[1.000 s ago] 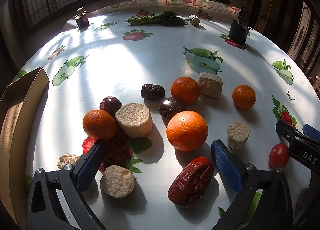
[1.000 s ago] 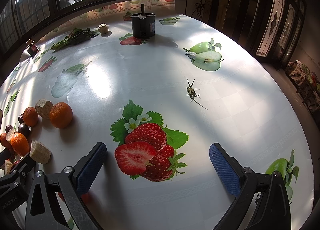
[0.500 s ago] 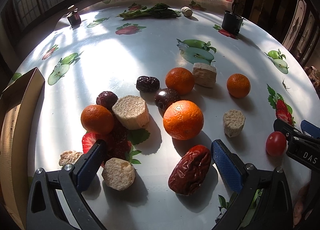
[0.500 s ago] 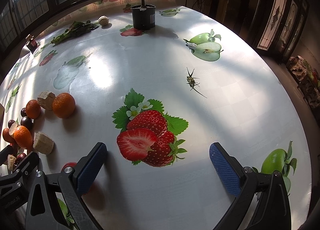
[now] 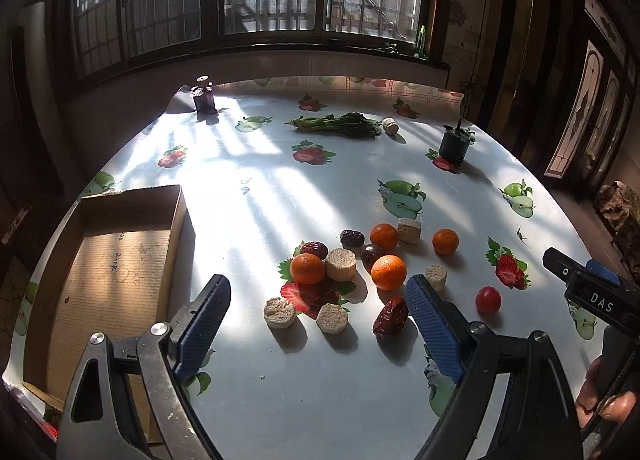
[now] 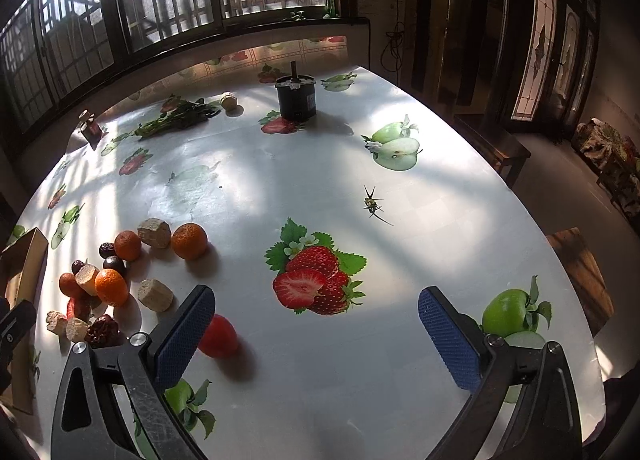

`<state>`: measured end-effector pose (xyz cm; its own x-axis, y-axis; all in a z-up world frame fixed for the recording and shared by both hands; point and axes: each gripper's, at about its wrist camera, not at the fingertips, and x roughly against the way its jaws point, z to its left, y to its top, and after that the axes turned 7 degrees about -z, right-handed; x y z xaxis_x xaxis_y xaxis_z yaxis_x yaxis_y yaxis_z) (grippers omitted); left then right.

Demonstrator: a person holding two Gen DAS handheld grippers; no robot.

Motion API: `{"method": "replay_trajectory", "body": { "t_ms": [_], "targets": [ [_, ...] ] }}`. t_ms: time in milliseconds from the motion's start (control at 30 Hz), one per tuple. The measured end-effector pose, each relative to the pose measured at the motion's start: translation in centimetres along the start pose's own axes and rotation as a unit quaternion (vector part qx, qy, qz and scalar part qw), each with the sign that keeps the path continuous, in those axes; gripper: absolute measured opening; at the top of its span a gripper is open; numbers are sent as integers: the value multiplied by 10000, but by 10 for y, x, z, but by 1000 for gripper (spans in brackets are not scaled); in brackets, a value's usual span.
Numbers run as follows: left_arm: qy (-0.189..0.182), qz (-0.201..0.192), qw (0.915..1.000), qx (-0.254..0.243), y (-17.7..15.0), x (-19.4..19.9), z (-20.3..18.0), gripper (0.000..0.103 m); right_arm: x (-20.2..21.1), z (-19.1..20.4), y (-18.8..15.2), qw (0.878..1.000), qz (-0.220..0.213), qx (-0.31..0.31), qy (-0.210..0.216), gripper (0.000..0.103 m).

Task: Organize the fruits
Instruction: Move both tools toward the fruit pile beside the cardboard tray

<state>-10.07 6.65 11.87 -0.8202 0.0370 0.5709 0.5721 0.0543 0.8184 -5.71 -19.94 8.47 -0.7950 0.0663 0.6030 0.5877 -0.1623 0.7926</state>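
Observation:
Several oranges, red and dark dates and beige cut chunks lie in a loose cluster on the fruit-print table. A cherry tomato sits apart at the right. My left gripper hovers above and in front of the cluster; its jaws are closing with nothing pressed between the pads. An open cardboard box lies to its left. My right gripper is open over a printed strawberry, with the tomato by its left finger and the cluster further left.
At the far side stand a black pot, a bunch of greens and a small dark jar. A hand holds the right gripper's body. A wooden bench stands beyond the table's right edge.
Both grippers have risen and pulled back, so the fruit looks smaller and farther. The cardboard box has come fully into the left view. The left jaws have narrowed a little.

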Motion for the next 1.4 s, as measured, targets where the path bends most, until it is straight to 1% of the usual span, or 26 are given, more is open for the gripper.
{"method": "replay_trajectory", "body": {
  "t_ms": [100, 167, 233, 300, 367, 500, 600, 667, 733, 800, 833, 867, 933, 1000, 1067, 1133, 1200, 1267, 1300, 1333, 1367, 1400],
  "targets": [
    [-161, -422, 9989, 99, 15, 50, 21, 89, 50, 10, 19, 9983, -551, -10, 201, 102],
    [-102, -802, 9966, 170, 26, 85, 34, 89, 83, 17, 33, 9952, -912, -3, 356, 103],
    [-13, -1218, 9924, 200, 39, 119, 47, 89, 119, 23, 52, 9909, -1270, 50, 453, 103],
    [-69, -1607, 9865, 296, 56, 149, 60, 89, 153, 29, 75, 9848, -1660, 114, 499, 103],
    [-93, -1899, 9814, 283, 72, 174, 69, 89, 184, 32, 98, 9781, -2002, 146, 553, 103],
    [51, -2232, 9747, 55, 106, 208, 78, 89, 228, 41, 142, 9664, -2518, 219, 465, 103],
    [51, -2341, 9722, 52, 144, 228, 86, 89, 255, 45, 180, 9577, -2835, 326, 363, 103],
    [161, -2456, 9692, 121, 168, 241, 92, 89, 272, 45, 205, 9527, -3000, 371, 308, 103],
    [305, -2506, 9675, 100, 185, 246, 97, 89, 289, 43, 226, 9480, -3143, 475, 163, 103],
    [520, -2487, 9672, -20, 188, 240, 98, 91, 297, 41, 238, 9452, -3204, 626, -70, 103],
    [576, -2418, 9686, -90, 187, 233, 97, 92, 297, 39, 239, 9456, -3171, 713, -148, 103],
    [555, -2318, 9711, -152, 183, 226, 97, 92, 291, 39, 238, 9478, -3087, 775, -172, 103],
    [457, -2132, 9759, -113, 171, 205, 97, 92, 272, 31, 229, 9551, -2857, 788, -58, 103],
    [419, -1877, 9813, 16, 153, 180, 97, 92, 244, 26, 211, 9643, -2558, 681, 105, 103],
    [356, -1540, 9874, 110, 129, 149, 96, 92, 210, 22, 185, 9748, -2093, 652, 411, 103],
    [375, -1261, 9912, 112, 102, 120, 92, 92, 170, 21, 150, 9832, -1551, 688, 672, 103],
    [357, -926, 9950, 88, 71, 87, 87, 92, 128, 19, 111, 9880, -1065, 694, 877, 103],
    [348, -566, 9978, 86, 39, 55, 82, 92, 88, 19, 72, 9914, -633, 704, 905, 102],
    [349, -385, 9986, 52, 25, 41, 80, 92, 70, 20, 56, 9928, -395, 697, 893, 100],
    [337, -212, 9992, 42, 14, 29, 78, 92, 53, 20, 41, 9934, -143, 675, 918, 94],
    [280, -12, 9996, 93, 1, 15, 77, 92, 38, 20, 28, 9934, 83, 653, 938, 92],
    [231, 150, 9995, 157, -10, 5, 75, 91, 25, 21, 18, 9933, 254, 631, 933, 86]
  ]
}}
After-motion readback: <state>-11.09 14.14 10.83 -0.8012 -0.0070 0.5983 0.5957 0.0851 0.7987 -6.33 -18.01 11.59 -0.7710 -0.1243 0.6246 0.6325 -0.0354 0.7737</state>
